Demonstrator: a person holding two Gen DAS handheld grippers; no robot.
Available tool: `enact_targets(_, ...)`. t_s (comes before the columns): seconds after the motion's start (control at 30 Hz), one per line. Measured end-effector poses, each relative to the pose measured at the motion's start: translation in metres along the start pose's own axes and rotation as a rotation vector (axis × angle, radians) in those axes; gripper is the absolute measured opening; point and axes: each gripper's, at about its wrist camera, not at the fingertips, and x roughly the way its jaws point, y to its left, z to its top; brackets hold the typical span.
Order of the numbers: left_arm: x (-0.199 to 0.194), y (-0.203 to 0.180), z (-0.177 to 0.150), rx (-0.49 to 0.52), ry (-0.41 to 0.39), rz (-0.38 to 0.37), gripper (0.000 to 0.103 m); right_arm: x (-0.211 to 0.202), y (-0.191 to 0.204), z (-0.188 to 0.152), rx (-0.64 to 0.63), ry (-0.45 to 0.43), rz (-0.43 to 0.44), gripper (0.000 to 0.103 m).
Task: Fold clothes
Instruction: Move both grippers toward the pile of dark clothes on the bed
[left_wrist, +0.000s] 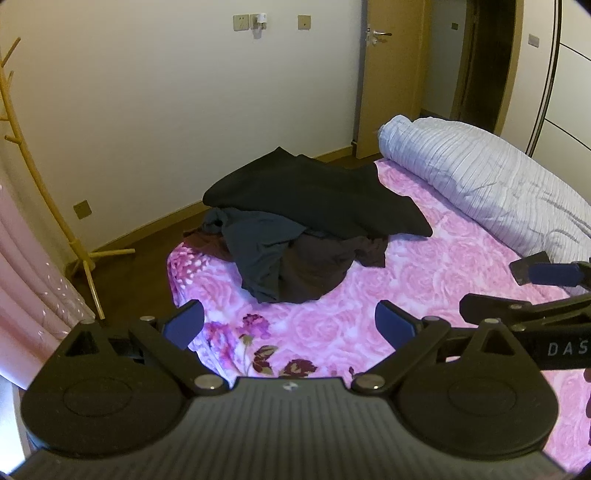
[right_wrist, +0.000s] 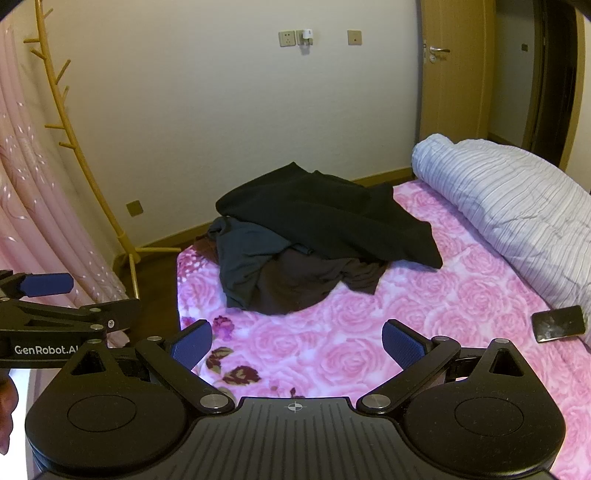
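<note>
Both grippers, left gripper (left_wrist: 289, 326) and right gripper (right_wrist: 297, 341), hover spread wide and empty above the bedsheet (right_wrist: 332, 332); clothes pile (right_wrist: 314, 240), maybe three dark garments, sits well ahead.

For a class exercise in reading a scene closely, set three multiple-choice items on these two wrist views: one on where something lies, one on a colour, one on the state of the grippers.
1. Where does the clothes pile lie?
A. On the floor
B. On the bed's far corner
C. On the rolled quilt

2. What colour is the top garment?
A. Black
B. White
C. Yellow

3. How do the left gripper and right gripper stand?
A. Both shut on cloth
B. One holds the phone
C. Both open, empty

Answers: 1 B, the pile sits on the floral sheet near the far corner; 2 A, black fabric drapes over the rest; 3 C, bare sheet shows between the spread fingers.
</note>
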Motion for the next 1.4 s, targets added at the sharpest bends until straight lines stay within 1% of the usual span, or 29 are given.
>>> enact_targets(0.1, -0.001, -0.003, -0.003, -0.005, -0.009, 0.000, 0.098, 0.001, -0.001, 0.001, 0.001, -0.002, 0.000, 0.101)
enact_targets(0.17, -0.007, -0.003, -0.009, -0.019, -0.023, -0.017, 0.098, 0.002, -0.001, 0.002, 0.001, -0.003, 0.000, 0.101)
enact_targets(0.2, -0.005, -0.004, -0.006, -0.020, -0.005, -0.021, 0.098, 0.002, -0.002, 0.002, 0.001, -0.003, 0.000, 0.101)
enact_targets(0.3, -0.003, 0.002, -0.011, -0.029, 0.001, -0.034, 0.098, 0.004, -0.003, 0.002, 0.002, -0.003, 0.001, 0.101)
enact_targets(0.43, 0.006, 0.005, -0.002, -0.029, 0.021, -0.037, 0.098, 0.003, -0.006, 0.002, 0.003, -0.002, 0.005, 0.101)
enact_targets(0.7, 0.004, 0.003, 0.000, -0.025, 0.017, -0.028, 0.098, 0.003, -0.006, 0.002, 0.008, -0.003, 0.003, 0.101)
enact_targets(1.07, -0.002, -0.003, -0.006, 0.009, 0.005, -0.043, 0.097, 0.004, -0.008, 0.003, 0.010, -0.003, 0.013, 0.101)
enact_targets(1.4, -0.009, -0.006, -0.009, -0.007, 0.016, -0.036, 0.097, 0.004, -0.011, 0.001, 0.008, -0.004, 0.036, 0.101)
